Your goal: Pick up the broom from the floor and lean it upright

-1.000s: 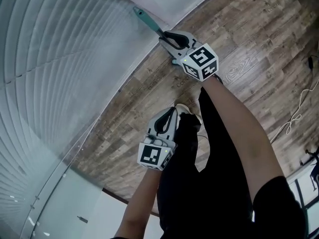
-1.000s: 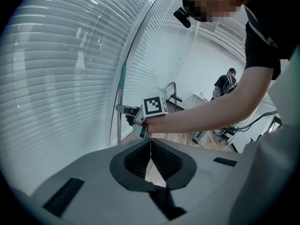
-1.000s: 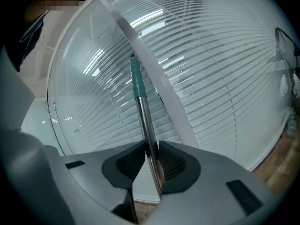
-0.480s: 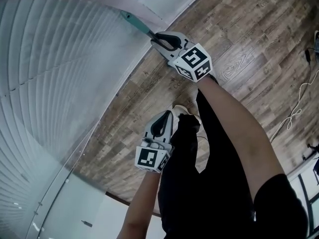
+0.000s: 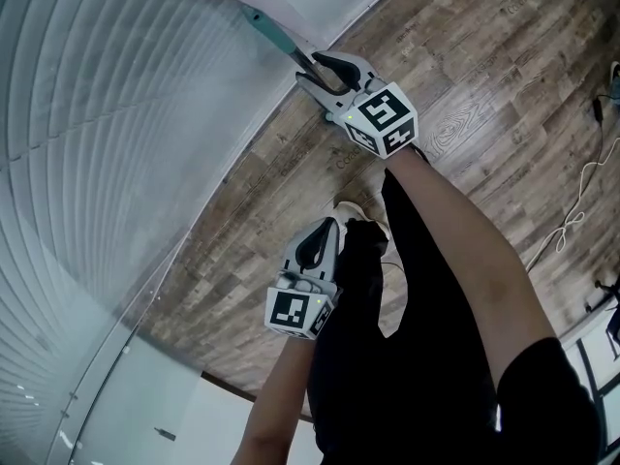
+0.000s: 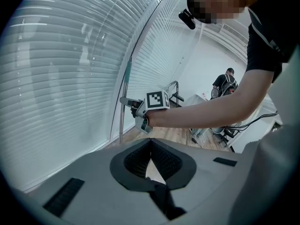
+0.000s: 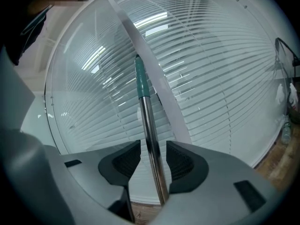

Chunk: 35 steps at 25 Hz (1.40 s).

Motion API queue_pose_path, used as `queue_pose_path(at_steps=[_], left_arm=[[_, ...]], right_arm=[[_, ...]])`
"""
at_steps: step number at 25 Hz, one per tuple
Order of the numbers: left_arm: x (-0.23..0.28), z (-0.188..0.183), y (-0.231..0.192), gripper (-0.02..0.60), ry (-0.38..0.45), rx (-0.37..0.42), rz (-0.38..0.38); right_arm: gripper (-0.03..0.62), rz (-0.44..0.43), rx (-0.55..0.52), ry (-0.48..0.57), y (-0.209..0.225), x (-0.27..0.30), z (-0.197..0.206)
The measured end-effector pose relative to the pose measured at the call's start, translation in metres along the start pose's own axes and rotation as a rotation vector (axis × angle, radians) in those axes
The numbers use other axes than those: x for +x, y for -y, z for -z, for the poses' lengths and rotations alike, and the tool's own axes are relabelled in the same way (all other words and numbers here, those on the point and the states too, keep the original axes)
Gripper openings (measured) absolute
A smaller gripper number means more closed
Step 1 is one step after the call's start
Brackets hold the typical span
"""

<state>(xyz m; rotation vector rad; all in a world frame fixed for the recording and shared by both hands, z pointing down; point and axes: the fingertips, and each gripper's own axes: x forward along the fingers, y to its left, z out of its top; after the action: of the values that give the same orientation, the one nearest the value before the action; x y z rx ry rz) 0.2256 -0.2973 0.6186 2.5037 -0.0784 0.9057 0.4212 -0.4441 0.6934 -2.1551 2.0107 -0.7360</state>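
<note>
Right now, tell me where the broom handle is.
The broom handle stands upright by the blinds, at the head view's upper left, between the jaws of the right gripper, which have just been opening.

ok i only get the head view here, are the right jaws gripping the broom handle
Observer: no. In the right gripper view the right gripper has just been opening its jaws; the broom handle stands between them with a gap on each side.
Operator: is it upright then
Observer: nearly. The left gripper view shows it standing close beside the blinds, with its foot hidden.
Operator: and the left one
Observer: the left gripper has its jaws together, with nothing between them.
</note>
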Motion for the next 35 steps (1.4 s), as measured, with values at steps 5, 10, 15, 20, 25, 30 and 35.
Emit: queue_pose_path(at_steps=[5, 10, 15, 20, 25, 30, 35], left_arm=[[-0.015, 0.009, -0.008, 0.020, 0.008, -0.002, -0.029], [-0.032, 0.022, -0.009, 0.020, 0.007, -0.010, -0.052], [-0.050, 0.026, -0.004, 0.020, 0.018, -0.009, -0.076], [-0.072, 0.003, -0.001, 0.020, 0.079, -0.017, -0.092], [-0.085, -0.024, 0.015, 0.020, 0.159, 0.061, -0.088], [-0.102, -0.056, 0.018, 0.020, 0.255, 0.064, -0.107], [-0.118, -0.075, 0.034, 0.020, 0.282, 0.150, -0.076]], right_arm=[[0.158, 0.025, -0.074, 0.031, -0.009, -0.010, -0.014], [0.158, 0.034, -0.136, 0.077, -0.022, -0.027, -0.038], [0.158, 0.037, -0.115, 0.122, -0.039, -0.053, -0.061], [0.158, 0.013, -0.158, 0.155, -0.069, -0.081, -0.096], [0.158, -0.046, -0.226, 0.162, -0.104, -0.108, -0.125], [0.158, -0.018, -0.264, 0.207, -0.131, -0.134, -0.158], [0.158, -0.005, -0.219, 0.185, -0.158, -0.160, -0.183]])
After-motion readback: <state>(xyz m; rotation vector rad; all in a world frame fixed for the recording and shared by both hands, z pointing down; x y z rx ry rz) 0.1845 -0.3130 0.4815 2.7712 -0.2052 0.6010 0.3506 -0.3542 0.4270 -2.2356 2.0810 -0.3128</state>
